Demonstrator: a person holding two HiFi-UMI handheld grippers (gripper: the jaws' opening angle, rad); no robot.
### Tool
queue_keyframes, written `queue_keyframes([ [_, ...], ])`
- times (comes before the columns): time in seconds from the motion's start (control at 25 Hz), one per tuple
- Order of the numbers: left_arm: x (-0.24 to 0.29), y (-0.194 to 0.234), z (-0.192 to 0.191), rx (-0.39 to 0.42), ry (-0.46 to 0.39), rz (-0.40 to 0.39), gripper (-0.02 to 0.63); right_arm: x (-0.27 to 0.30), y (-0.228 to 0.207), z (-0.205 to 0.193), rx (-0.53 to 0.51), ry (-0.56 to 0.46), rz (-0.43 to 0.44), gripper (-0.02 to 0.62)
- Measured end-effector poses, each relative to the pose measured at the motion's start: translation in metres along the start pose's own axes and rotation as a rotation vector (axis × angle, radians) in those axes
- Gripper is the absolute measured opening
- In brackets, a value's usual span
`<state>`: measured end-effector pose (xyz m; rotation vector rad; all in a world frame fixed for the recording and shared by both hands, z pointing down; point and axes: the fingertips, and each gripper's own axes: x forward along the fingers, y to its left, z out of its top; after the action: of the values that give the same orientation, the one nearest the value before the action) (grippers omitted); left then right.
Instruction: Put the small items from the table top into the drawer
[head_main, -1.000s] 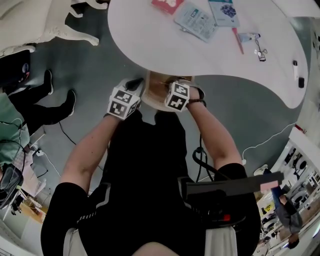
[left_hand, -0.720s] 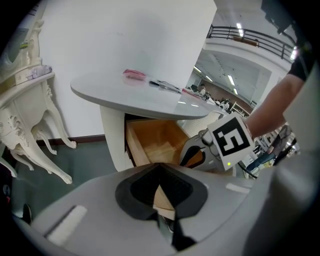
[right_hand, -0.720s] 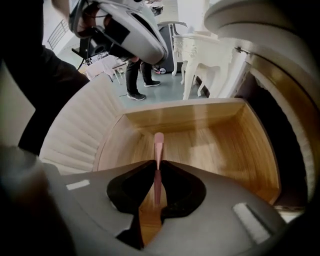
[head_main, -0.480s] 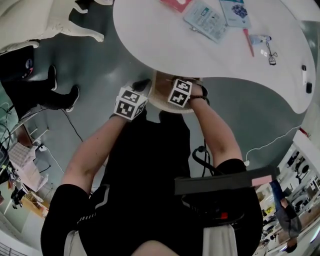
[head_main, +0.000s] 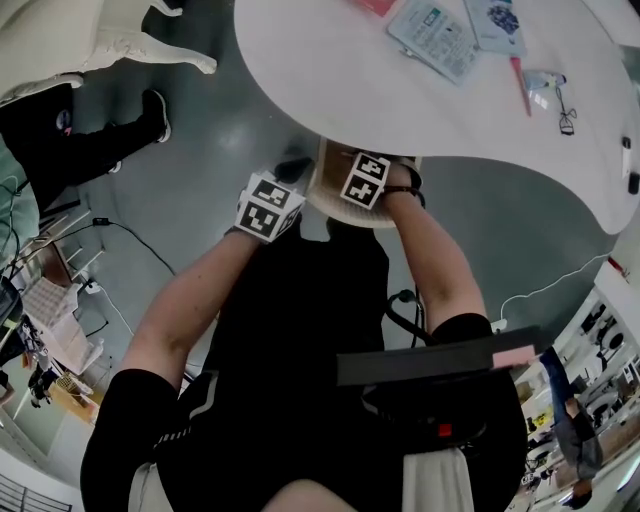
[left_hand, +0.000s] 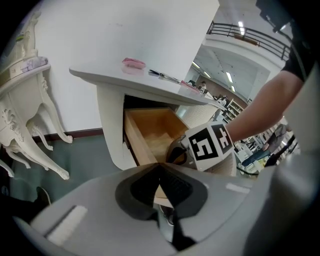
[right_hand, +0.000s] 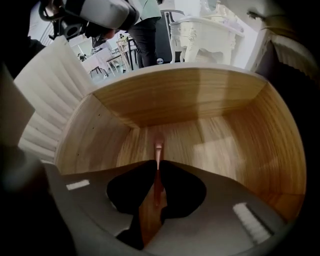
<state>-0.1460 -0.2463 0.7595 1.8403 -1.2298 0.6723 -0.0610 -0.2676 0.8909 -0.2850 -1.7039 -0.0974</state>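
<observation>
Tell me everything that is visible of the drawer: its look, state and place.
The drawer is a light wooden box with visible grain, pulled open from under the white table top. A white ribbed panel covers one outer side. The right hand-held gripper points down into it, shut on a slim pink stick above the wooden floor. Whether the stick touches the floor cannot be told.

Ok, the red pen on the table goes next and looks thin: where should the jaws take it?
Take the red pen by its near half, away from the small item beside its far end, coming straight down with the jaws across its width. It lies flat and slim on the white table, so a sideways approach may skid.
</observation>
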Motion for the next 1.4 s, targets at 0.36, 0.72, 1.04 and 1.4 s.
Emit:
queue_keyframes([
  [0.36,-0.004,0.001,-0.005,0.011,0.004,-0.005,0.000,0.003,0.001,-0.001,0.028,0.008,0.007,0.172],
  [0.72,-0.028,-0.007,0.011,0.033,-0.032,0.007,0.000,-0.058,0.012,0.020,-0.016,-0.091,-0.063,0.071],
  [1.04,-0.047,-0.025,0.037,0.086,-0.095,-0.009,0.000,-0.120,0.015,0.025,0.049,-0.191,-0.124,0.018],
  [1.4,-0.083,-0.045,0.073,0.123,-0.202,-0.016,0.000,-0.209,0.013,0.044,0.194,-0.419,-0.261,0.003],
])
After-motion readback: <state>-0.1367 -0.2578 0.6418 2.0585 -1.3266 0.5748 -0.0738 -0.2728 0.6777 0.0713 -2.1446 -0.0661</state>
